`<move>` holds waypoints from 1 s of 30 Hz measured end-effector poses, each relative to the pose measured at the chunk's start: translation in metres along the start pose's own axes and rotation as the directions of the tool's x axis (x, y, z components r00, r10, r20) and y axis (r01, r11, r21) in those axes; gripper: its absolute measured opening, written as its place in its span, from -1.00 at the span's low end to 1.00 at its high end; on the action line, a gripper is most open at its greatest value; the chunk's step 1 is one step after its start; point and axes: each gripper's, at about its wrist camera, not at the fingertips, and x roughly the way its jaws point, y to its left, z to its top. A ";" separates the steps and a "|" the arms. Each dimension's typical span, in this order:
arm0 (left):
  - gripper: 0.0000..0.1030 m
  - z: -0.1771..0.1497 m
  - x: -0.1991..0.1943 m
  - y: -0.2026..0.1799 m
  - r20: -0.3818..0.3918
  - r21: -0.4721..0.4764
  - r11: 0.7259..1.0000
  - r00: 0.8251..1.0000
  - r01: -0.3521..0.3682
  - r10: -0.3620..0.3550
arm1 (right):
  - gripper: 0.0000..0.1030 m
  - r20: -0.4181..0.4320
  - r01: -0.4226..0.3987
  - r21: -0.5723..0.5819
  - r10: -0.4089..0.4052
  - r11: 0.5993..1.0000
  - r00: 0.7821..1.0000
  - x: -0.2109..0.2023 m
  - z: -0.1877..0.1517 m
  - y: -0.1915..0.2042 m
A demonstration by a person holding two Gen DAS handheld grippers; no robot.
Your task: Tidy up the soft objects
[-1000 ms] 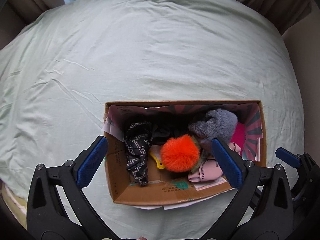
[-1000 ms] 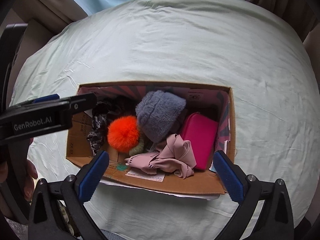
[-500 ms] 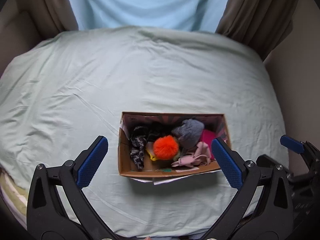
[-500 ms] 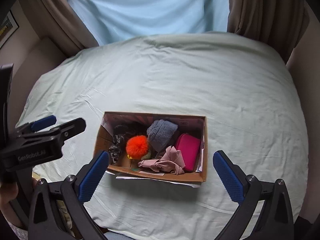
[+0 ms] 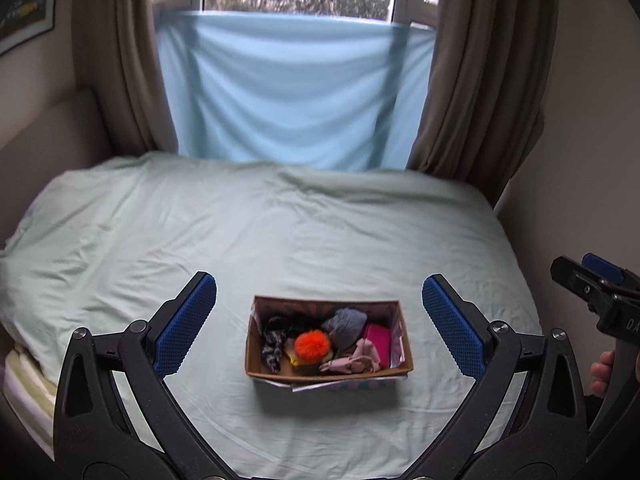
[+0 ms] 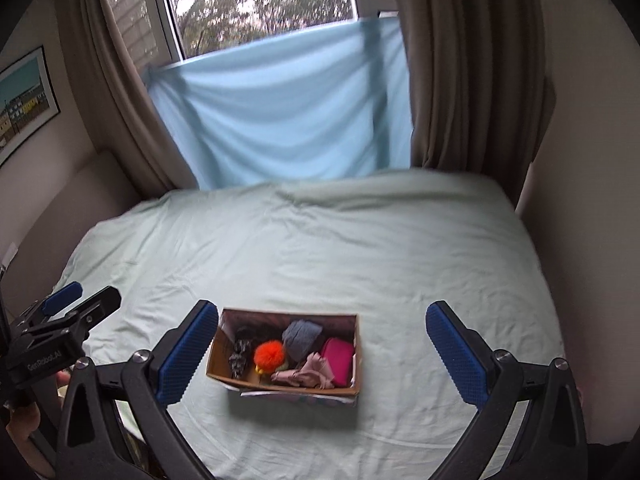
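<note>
both grippers pulled back, box (image 5: 326, 372) smaller, window revealed

Setting: home bedroom. Wide bed under wrinkled pale-green sheet (image 5: 320, 232) fills most of room. Behind it, window with white frame (image 6: 256, 4), trees outside; lower half covered by light-blue cloth (image 5: 288, 92). Heavy brown-taupe curtains (image 5: 480, 72) hang either side. Framed picture of coloured houses (image 6: 24, 100) on beige left wall. Small open cardboard box (image 5: 256, 356) of soft clothing oddments sits on bed.
</note>
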 end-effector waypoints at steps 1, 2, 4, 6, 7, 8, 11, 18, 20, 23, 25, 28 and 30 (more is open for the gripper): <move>0.99 0.002 -0.008 -0.004 0.023 0.008 1.000 1.000 -0.006 0.006 | 1.00 0.021 0.011 0.000 -0.011 1.000 1.000 -0.007 0.002 -0.002; 0.99 0.004 -0.016 -0.008 0.045 0.018 1.000 0.999 -0.011 0.010 | 1.00 0.047 0.026 -0.004 -0.025 1.000 0.999 -0.016 0.004 -0.004; 0.99 0.007 -0.032 -0.015 0.091 0.032 0.999 0.996 -0.008 0.005 | 1.00 0.094 0.061 -0.024 -0.059 0.998 0.994 -0.031 0.007 -0.005; 0.99 0.007 -0.045 -0.021 0.137 0.046 0.999 0.991 -0.012 0.005 | 1.00 0.126 0.089 -0.035 -0.084 0.995 0.988 -0.042 0.008 -0.006; 0.99 0.007 -0.050 -0.024 0.157 0.051 0.999 0.988 -0.015 0.006 | 1.00 0.142 0.096 -0.036 -0.090 0.995 0.986 -0.047 0.008 -0.007; 0.99 0.006 -0.055 -0.027 0.176 0.058 0.998 0.984 -0.020 0.010 | 1.00 0.152 0.097 -0.035 -0.090 0.995 0.984 -0.050 0.007 -0.009; 0.99 0.004 -0.062 -0.034 0.212 0.073 0.997 0.977 -0.034 0.018 | 1.00 0.178 0.105 -0.034 -0.098 0.994 0.979 -0.059 0.004 -0.012; 0.99 -0.003 -0.062 -0.042 0.218 0.077 0.996 0.976 -0.032 0.014 | 1.00 0.198 0.108 -0.037 -0.098 0.993 0.975 -0.064 -0.002 -0.016; 0.99 -0.004 -0.060 -0.043 0.212 0.077 0.997 0.977 -0.031 0.014 | 1.00 0.205 0.108 -0.036 -0.098 0.994 0.974 -0.067 -0.003 -0.017; 0.99 -0.005 -0.060 -0.045 0.210 0.075 0.997 0.978 -0.027 0.010 | 1.00 0.216 0.110 -0.033 -0.100 0.993 0.971 -0.071 -0.004 -0.018; 0.99 -0.006 -0.061 -0.047 0.209 0.075 0.997 0.978 -0.030 0.013 | 1.00 0.219 0.114 -0.035 -0.104 0.993 0.970 -0.072 -0.004 -0.019; 0.99 -0.008 -0.062 -0.048 0.210 0.077 0.996 0.978 -0.033 0.016 | 1.00 0.222 0.114 -0.033 -0.104 0.993 0.970 -0.074 -0.004 -0.019; 0.99 -0.008 -0.063 -0.048 0.211 0.077 0.996 0.977 -0.036 0.019 | 1.00 0.223 0.113 -0.032 -0.103 0.993 0.969 -0.073 -0.003 -0.019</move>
